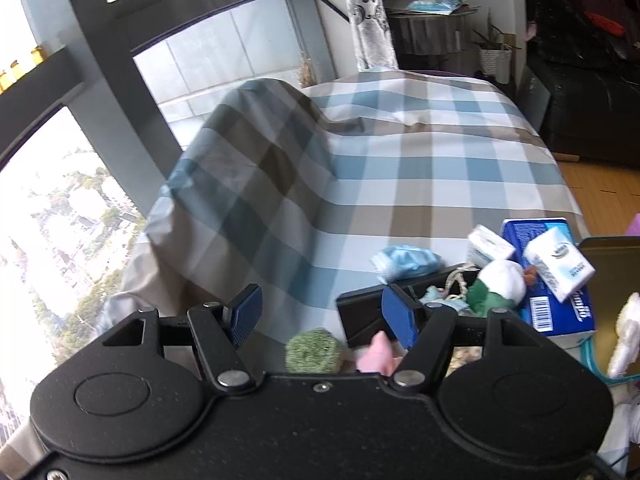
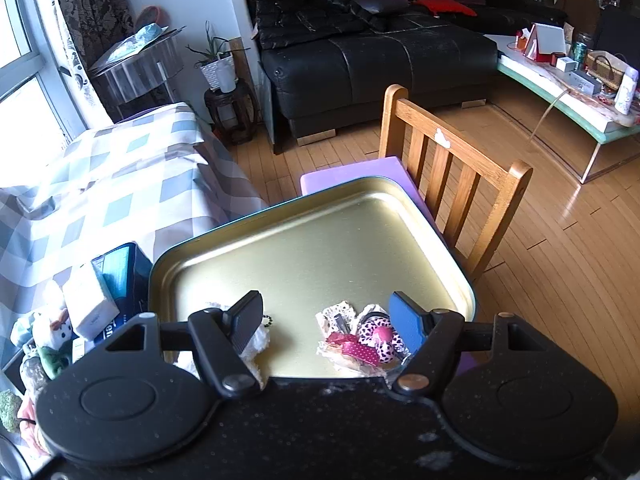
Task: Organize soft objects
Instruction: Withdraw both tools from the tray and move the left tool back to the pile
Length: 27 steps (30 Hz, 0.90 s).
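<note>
The left tongs are open and hold nothing. Their jaws are opening a little more, with only the bed behind the gap. Just under them sit a green fuzzy ball and a pink toy. Beside those is a black box with a white and green plush and other small soft things in it. Near it lie a blue tissue box, two white tissue packs and a light blue pack on the checked bed.

The right tongs are open too, with nothing gripped. They hover over a gold tray. In the tray lie a white fluffy thing by the left jaw and a pile of lace, a red ribbon and a spotted pink bow by the right jaw.

I think the job is only partly done. A few soft things are in the tray, and most of it is bare. Many soft things are not yet moved from the box and the bed.

The left view shows the window and the toys close up. Only the right view shows the inside of the tray, the wooden chair just behind it, and the black sofa far back.
</note>
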Available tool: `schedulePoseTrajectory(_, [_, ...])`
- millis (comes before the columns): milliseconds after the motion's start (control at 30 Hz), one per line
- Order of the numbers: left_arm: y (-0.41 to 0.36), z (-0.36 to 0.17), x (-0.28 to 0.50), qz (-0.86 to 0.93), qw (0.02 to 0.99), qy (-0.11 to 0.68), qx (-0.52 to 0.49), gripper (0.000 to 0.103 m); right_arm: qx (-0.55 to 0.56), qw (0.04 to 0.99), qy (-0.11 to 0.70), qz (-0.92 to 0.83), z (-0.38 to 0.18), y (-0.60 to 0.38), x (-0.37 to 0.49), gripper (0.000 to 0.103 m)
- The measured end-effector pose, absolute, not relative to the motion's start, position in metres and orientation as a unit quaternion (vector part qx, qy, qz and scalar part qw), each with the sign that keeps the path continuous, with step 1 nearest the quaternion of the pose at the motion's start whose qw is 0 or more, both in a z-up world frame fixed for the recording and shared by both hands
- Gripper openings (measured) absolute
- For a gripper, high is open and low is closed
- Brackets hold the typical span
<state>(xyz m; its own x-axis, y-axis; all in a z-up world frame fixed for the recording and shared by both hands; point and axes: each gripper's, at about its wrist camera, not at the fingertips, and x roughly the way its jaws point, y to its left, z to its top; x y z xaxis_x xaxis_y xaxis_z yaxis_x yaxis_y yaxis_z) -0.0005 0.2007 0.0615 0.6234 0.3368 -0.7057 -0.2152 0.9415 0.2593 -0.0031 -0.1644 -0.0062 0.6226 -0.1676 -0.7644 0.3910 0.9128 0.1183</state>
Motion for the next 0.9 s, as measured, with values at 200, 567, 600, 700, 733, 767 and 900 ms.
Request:
schedulePoseTrajectory(200, [0.234, 0.088, -0.014, 0.232, 0.891, 0.377, 0.102, 0.065, 0.148, 0.893, 0.400, -0.143, -0.005, -0.165, -0.008, 0.070])
schedulePoseTrajectory(567, [0.262, 0.115, -0.027, 0.376, 0.838, 0.340, 0.201, 0.071, 0.161, 0.897, 0.394, -0.118, -0.005, -0.168, -0.013, 0.070])
schedulePoseTrajectory(600, [0.264, 0.110, -0.027, 0.385, 0.830, 0.345, 0.209, 0.071, 0.160, 0.898, 0.395, -0.114, -0.005, -0.167, -0.013, 0.070])
schedulePoseTrajectory(700, [0.270, 0.090, -0.031, 0.381, 0.820, 0.382, 0.191, 0.071, 0.152, 0.899, 0.396, -0.109, -0.005, -0.164, -0.014, 0.071])
schedulePoseTrajectory(733, [0.270, 0.082, -0.032, 0.365, 0.823, 0.399, 0.175, 0.071, 0.149, 0.899, 0.396, -0.109, -0.006, -0.163, -0.014, 0.071])
schedulePoseTrajectory(767, [0.270, 0.072, -0.032, 0.341, 0.828, 0.417, 0.157, 0.071, 0.148, 0.899, 0.396, -0.109, -0.006, -0.162, -0.014, 0.071])
schedulePoseTrajectory(900, [0.255, 0.033, -0.023, 0.246, 0.838, 0.476, 0.107, 0.070, 0.147, 0.899, 0.397, -0.112, -0.007, -0.162, -0.015, 0.071])
